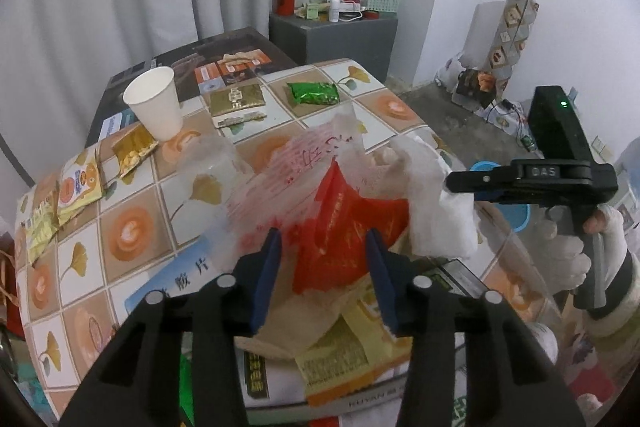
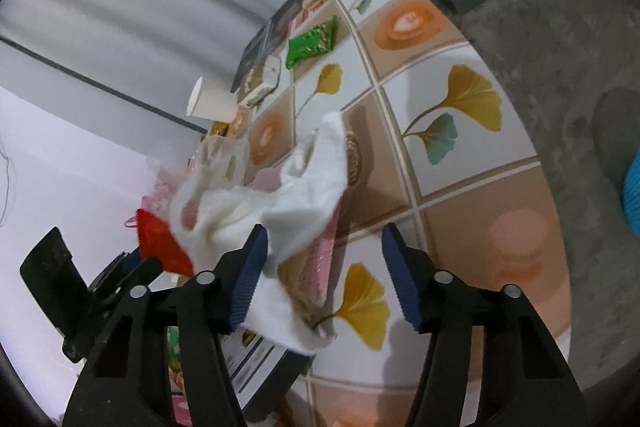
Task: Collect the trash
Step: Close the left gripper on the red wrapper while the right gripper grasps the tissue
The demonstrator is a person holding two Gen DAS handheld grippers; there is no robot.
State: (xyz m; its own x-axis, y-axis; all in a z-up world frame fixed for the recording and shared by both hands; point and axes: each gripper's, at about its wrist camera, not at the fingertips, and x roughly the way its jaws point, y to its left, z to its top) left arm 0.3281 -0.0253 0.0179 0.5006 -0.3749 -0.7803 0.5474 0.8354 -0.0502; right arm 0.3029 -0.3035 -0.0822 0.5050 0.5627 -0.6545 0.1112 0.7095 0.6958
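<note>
Jaws of the left gripper (image 1: 324,277) stand partly apart, straddling the near end of a red wrapper (image 1: 352,227) that sits in a thin printed bag (image 1: 296,167); whether the pads (image 1: 269,279) already press it I cannot tell, though a gap shows on the right side. That wrapper runs away from these jaws, its long axis pointing almost straight ahead along the fingers, so a plain closing should catch it. The right gripper (image 2: 324,279) is also part open and grips nothing: a white tissue (image 2: 276,211) drapes against its left pad (image 2: 250,277) and trails off to the left, and bare counter (image 2: 452,183) lies between the jaws (the tissue is off-centre, not between them). Judged from this, the left hand is nearer its piece. Other trash, a cup (image 1: 156,107) and a green packet (image 1: 314,93), lies well beyond both.
</note>
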